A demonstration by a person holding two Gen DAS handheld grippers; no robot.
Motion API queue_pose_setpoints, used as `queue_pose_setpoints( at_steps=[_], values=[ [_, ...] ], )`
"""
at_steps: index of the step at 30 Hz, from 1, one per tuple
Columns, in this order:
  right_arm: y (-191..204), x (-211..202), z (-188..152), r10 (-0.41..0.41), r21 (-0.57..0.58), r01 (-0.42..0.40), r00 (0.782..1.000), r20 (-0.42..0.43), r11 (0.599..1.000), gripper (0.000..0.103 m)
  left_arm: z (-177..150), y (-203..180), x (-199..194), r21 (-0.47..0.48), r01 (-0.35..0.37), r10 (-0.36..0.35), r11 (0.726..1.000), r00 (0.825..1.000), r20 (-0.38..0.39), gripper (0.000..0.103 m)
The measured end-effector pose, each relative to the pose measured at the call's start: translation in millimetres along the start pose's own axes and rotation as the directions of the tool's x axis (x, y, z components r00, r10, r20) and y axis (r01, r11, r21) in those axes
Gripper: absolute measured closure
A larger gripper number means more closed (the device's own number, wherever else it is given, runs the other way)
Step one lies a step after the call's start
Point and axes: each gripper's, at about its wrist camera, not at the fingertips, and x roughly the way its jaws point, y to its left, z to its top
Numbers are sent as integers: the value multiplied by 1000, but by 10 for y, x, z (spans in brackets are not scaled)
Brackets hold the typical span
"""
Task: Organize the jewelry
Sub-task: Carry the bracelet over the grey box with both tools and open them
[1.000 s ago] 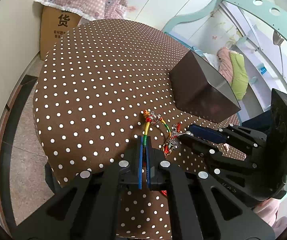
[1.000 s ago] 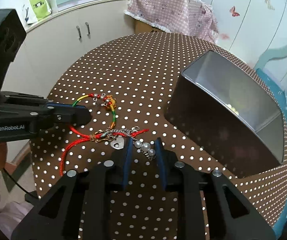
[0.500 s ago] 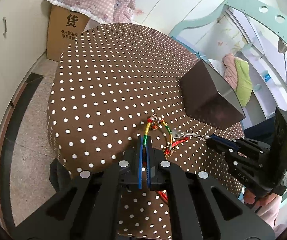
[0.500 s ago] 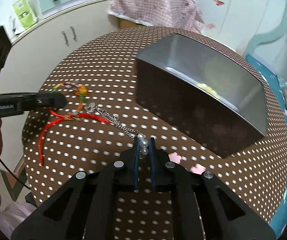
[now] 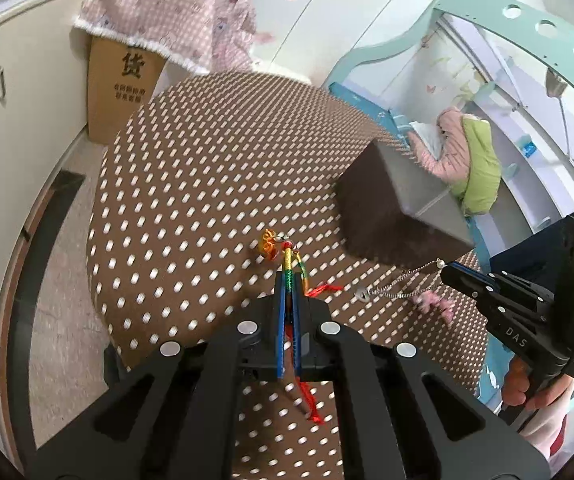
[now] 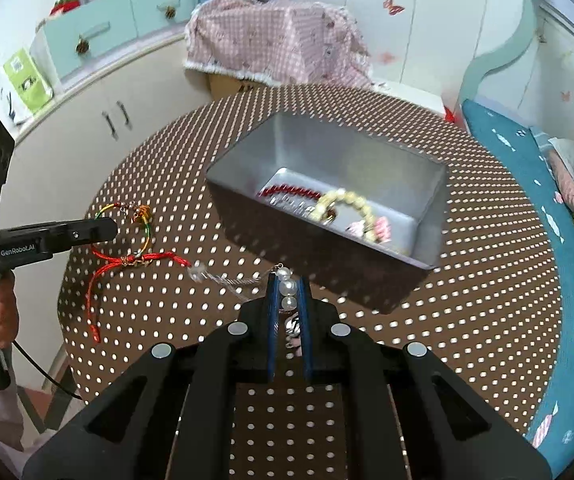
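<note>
Bright, even daylight fills both fisheye views (edges bow hard, corners go black). Motion blur smears the polka dots on the bench (image 5: 207, 184) into streaks; the box (image 6: 327, 184) shows soft grey sheen inside.

Premises are a home bedroom, likely a child's: butterfly wall stickers (image 6: 393, 4), teal curved bed frame (image 5: 487, 4), blue patterned mattress (image 6: 527, 208), cream cupboards (image 6: 99, 120), and a polka-dot-covered bench (image 5: 207, 184).
</note>
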Motion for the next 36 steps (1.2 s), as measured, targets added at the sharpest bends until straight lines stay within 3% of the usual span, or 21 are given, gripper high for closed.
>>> queue_pose_setpoints(
  at_steps=[19,30,36],
  values=[
    [-348,-668,358,-23,27,17,974,226,999,95,700,-955,-190,211,78,-109,974,984,141,100],
    [-444,-646,632,-8,-3,9,962,274,1000,95,1039,-1419,76,289,110,-156,951,978,140,100],
    [-554,-407,658,10,10,-12,974,227,1000,94,1107,-1422,351,290,94,-131,952,985,111,98]
  ],
)
